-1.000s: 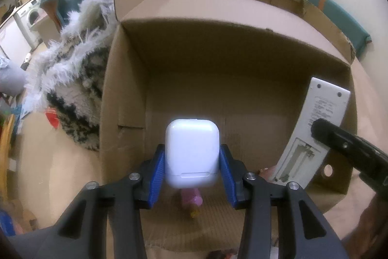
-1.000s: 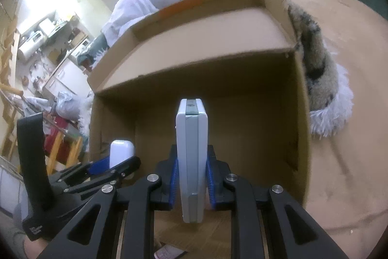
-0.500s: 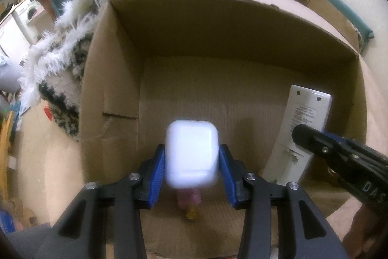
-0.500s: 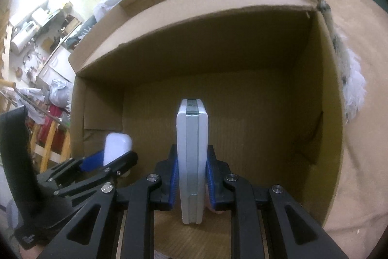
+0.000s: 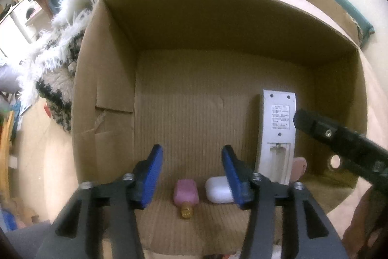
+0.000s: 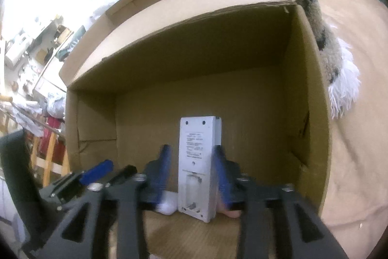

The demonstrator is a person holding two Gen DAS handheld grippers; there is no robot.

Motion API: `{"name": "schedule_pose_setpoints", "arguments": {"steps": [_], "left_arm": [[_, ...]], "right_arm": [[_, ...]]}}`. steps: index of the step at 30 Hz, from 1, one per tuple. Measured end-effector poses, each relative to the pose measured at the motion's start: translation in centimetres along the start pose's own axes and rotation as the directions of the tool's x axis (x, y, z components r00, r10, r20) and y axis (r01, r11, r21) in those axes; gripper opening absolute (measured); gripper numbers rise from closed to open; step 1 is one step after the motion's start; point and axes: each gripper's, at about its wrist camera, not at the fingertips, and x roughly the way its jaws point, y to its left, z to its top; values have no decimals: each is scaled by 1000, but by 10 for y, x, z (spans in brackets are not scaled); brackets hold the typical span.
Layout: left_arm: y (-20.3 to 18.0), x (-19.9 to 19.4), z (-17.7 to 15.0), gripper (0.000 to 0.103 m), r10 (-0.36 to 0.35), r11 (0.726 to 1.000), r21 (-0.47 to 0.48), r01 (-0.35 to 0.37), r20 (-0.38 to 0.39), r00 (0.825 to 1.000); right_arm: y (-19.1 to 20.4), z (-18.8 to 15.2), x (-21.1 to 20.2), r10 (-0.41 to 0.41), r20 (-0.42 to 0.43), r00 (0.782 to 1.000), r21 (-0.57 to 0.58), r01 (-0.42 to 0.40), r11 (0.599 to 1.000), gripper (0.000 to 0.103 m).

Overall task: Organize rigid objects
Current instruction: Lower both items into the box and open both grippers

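1. Remote control (image 6: 197, 166) lies on the floor of the cardboard box (image 5: 194, 23), between the right gripper (image 6: 191, 169) pads; its jaws have just been opening, pads clear of it.
2. Left gripper (image 5: 191, 176) has also just been opening and is empty; the white case (image 5: 218, 189) rests beside a pink bottle (image 5: 185, 193).
3. Lift both straight up, clear of the box walls.
4. Box sits on tan bedding (image 6: 351, 162) beside a shaggy throw (image 5: 55, 64) in a cluttered room.

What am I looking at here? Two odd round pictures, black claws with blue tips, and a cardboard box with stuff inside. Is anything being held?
No robot: a person holds a hand tool with two fingers in each hand, each carrying a wide-angle camera. One picture looks along the left gripper, the other along the right gripper. Both aim into a cardboard box. Their fingers have just been opening; nothing is held. In the box lie a white earbud case and a pink bottle. The white remote control, back side showing, stands loose between the right fingers.
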Motion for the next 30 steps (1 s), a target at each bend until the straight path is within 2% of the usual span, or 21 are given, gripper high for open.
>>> {"name": "schedule_pose_setpoints", "arguments": {"steps": [4, 19, 23, 30], "left_arm": [[-1, -5, -2, 65, -15, 1000, -9, 15, 2, 1000], [2, -35, -4, 66, 5, 1000, -13, -5, 27, 1000], [16, -49, -10, 66, 10, 999, -33, -9, 38, 999], [41, -65, -32, 66, -10, 996, -85, 12, 26, 1000]], "right_arm": [[8, 3, -10, 17, 34, 999, -25, -16, 1000, 68], [9, -2, -24, 27, 52, 998, -27, -26, 999, 70], [8, -5, -35, 12, 87, 996, -18, -10, 1000, 70], [9, -17, -54, 8, 97, 995, -15, -6, 1000, 70]]}}
